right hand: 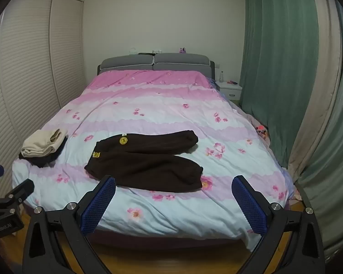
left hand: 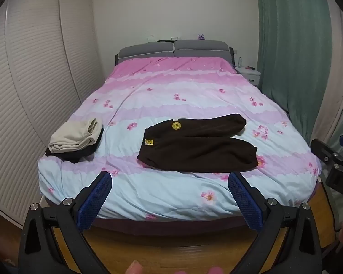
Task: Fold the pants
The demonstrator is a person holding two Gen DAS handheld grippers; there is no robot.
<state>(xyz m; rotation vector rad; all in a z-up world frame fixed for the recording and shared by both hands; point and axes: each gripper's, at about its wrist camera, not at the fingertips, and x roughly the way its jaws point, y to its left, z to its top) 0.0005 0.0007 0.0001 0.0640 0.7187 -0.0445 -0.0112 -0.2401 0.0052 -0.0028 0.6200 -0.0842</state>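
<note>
bare quilt (left hand: 171,191) separates pants (left hand: 194,146) from both spread grippers.

Bed (left hand: 178,105) with pink, white and pale-blue floral duvet, grey padded headboard (left hand: 175,49) at far end. Dark brown pants (left hand: 194,148) lie flat near foot, right of centre, waistband left, both legs extending right, yellow patches near waist. Folded beige garment (left hand: 76,137) on dark folded garment (left hand: 77,155) at near left corner, well apart from pants.
</note>
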